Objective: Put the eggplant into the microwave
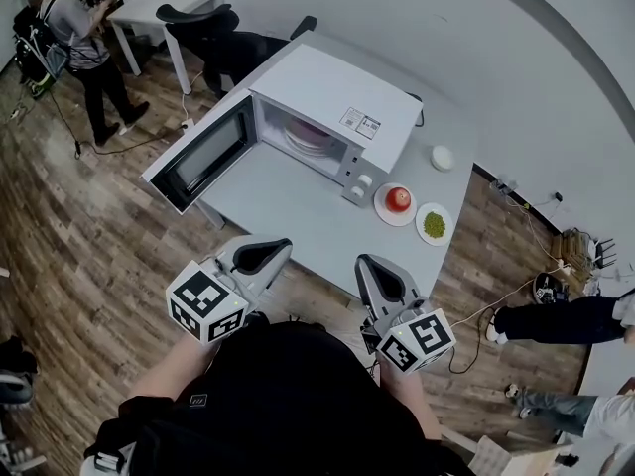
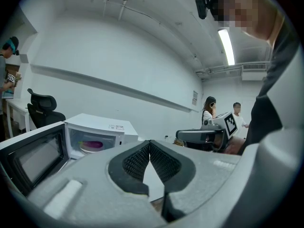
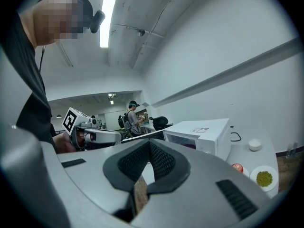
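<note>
Eggplant a purple blur inside microwave, plate partly hidden

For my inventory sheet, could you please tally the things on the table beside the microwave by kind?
Plates: 2
Red fruit: 1
Green food heap: 1
Small white bowl: 1
Total: 5

No text, brand or number is legible. Top of microwave: a white sticker, print too small to read. Left cube on my left gripper and right cube on my right gripper: black-and-white square markers, no letters or digits. Far wall: a small notice, unreadable.
</note>
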The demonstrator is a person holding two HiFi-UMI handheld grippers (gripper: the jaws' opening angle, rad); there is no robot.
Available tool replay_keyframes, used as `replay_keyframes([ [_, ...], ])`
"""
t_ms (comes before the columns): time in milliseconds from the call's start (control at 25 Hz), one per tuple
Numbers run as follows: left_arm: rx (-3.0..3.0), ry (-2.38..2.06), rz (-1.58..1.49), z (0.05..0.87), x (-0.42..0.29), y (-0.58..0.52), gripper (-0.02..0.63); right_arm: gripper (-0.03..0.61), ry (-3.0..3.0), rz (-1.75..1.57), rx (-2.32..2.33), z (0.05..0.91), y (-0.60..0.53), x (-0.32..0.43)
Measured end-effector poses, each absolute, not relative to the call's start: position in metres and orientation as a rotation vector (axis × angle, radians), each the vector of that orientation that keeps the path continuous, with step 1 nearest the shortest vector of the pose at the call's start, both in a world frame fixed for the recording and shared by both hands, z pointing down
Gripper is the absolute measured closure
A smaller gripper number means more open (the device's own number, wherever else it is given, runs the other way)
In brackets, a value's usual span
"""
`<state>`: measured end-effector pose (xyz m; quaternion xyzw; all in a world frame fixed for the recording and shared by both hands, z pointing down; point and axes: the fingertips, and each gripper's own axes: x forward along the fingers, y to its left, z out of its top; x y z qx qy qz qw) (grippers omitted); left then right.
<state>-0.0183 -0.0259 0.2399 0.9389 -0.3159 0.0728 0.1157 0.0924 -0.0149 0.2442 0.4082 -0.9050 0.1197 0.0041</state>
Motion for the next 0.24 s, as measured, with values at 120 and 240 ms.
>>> replay_keyframes([
  [120, 2.748, -0.918, 0.216, 0.2427, -0.0171, -0.0251, 0.604, 0.565, -2.833, 0.371, 1.278, 0.2447, -0.015, 0.0923],
  [240, 2.746, -0.908, 0.22, 0.2458, -0.016, -0.0243, 0.604, 0.565, -2.831, 0.372, 1.274, 0.2462, -0.0151, 0.0912],
])
